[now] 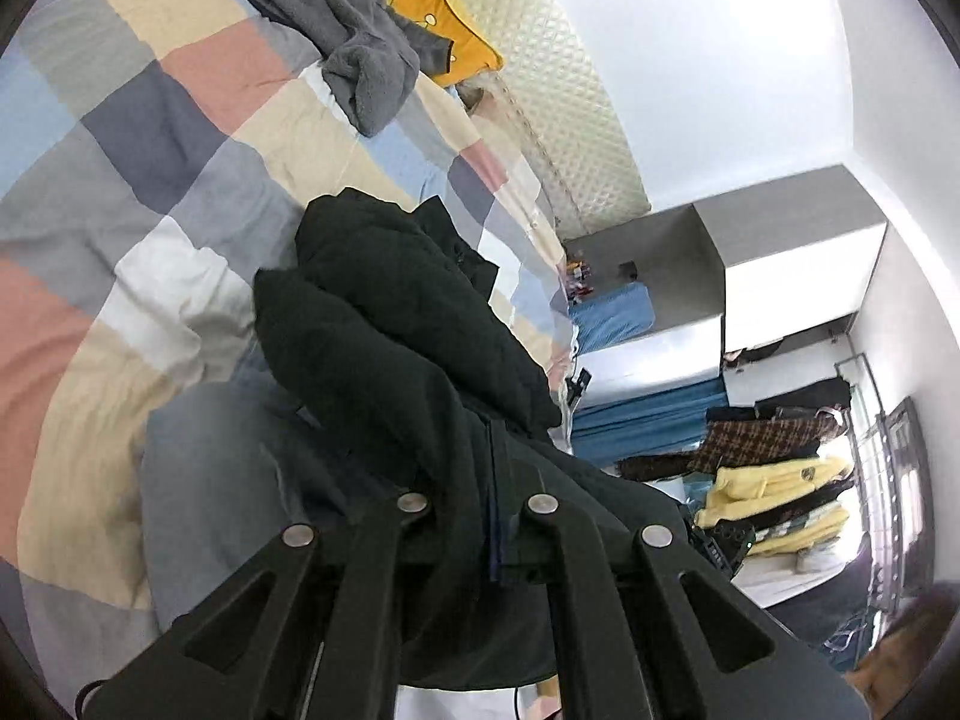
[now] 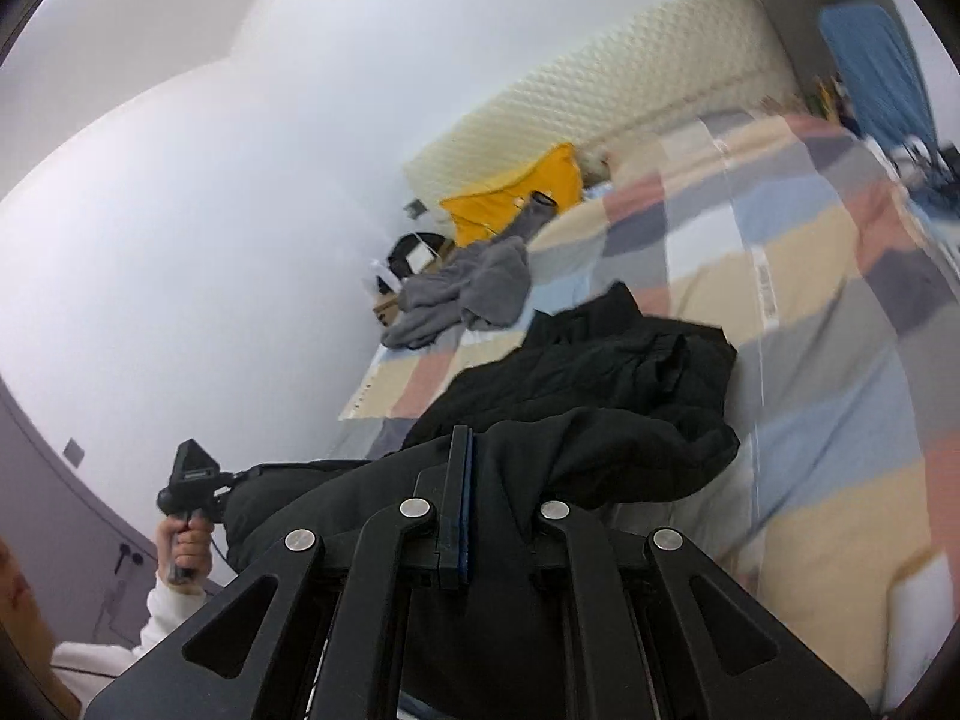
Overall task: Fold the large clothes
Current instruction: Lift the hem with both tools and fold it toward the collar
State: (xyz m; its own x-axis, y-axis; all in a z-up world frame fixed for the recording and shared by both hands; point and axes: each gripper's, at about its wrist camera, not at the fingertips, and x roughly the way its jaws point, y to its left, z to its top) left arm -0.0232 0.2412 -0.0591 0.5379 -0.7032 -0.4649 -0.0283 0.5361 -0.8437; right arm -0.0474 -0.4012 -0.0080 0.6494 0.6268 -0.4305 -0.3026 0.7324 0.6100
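Although both grippers have hold of the black coat (image 1: 396, 324), the folding itself looks barely begun. The left gripper (image 1: 493, 516) is clamped tight on one edge of the dark cloth, its blue-lined fingers pressed together with fabric running between them. The right gripper (image 2: 457, 510) is closed the same way on another edge, the cloth bunching up around its fingers. In the right wrist view the person's left hand (image 2: 183, 549) shows at the far side, so the near edge of the coat is stretched between the two grippers and raised off the bed (image 1: 180, 138).

The rest of the coat trails away from the grippers and lies in a rumpled heap on the checked quilt, with no flat panel or clean crease visible anywhere. By my reading, this is the lift-and-spread stage: the coat has yet to be shaken out, laid flat, and then folded over on itself. Whether sleeves are tucked in or hanging loose cannot be told from the heap.

A grey fleece garment (image 1: 336, 30) sits crumpled farther up the bed beside a yellow cushion (image 1: 432, 6), apparently unfolded too, so more work may remain after the coat.
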